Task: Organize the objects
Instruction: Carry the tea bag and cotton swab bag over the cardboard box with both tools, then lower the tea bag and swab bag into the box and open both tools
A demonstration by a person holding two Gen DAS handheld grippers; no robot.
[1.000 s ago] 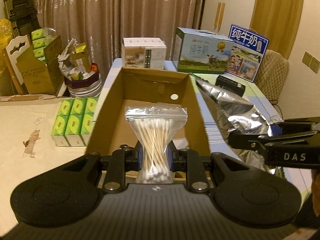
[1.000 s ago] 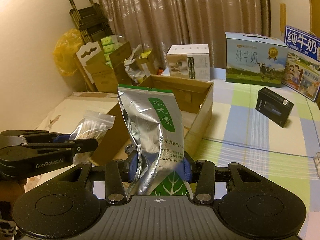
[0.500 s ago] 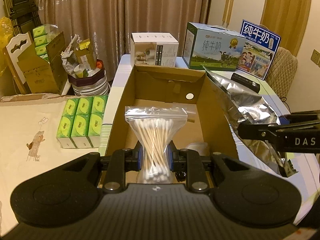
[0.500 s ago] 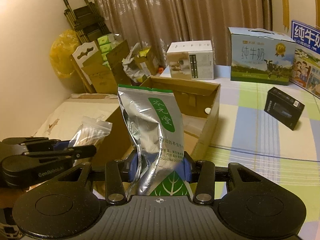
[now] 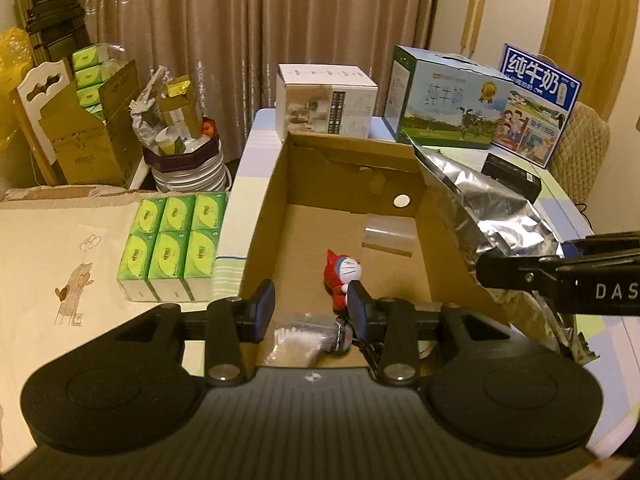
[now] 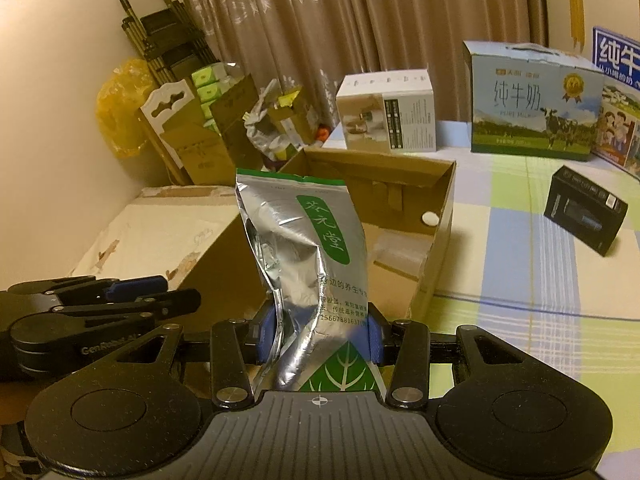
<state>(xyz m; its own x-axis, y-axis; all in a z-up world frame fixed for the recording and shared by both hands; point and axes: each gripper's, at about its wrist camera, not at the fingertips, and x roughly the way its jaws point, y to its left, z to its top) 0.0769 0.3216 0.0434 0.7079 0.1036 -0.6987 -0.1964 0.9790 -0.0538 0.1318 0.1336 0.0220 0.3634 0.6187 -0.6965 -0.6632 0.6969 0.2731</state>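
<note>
My left gripper (image 5: 311,304) is open and empty above the near end of the open cardboard box (image 5: 272,200). The bag of cotton swabs (image 5: 298,342) lies on the box floor just below it, beside a small red and blue toy figure (image 5: 343,276). My right gripper (image 6: 320,330) is shut on a silver foil pouch (image 6: 308,248) with a green label, held upright next to the box's right wall (image 6: 436,248). The pouch also shows in the left wrist view (image 5: 488,208). The left gripper also shows in the right wrist view (image 6: 160,292).
A pack of green tissue boxes (image 5: 172,240) lies left of the box. A white carton (image 5: 326,100), two milk cartons (image 5: 448,104) and a black box (image 6: 584,208) stand on the checked tablecloth. A clear plastic bag (image 5: 386,234) lies deep in the box.
My left gripper opened and the cotton swab bag dropped into the cardboard box. Both grippers moved forward toward the box. The right gripper still holds the pouch.
</note>
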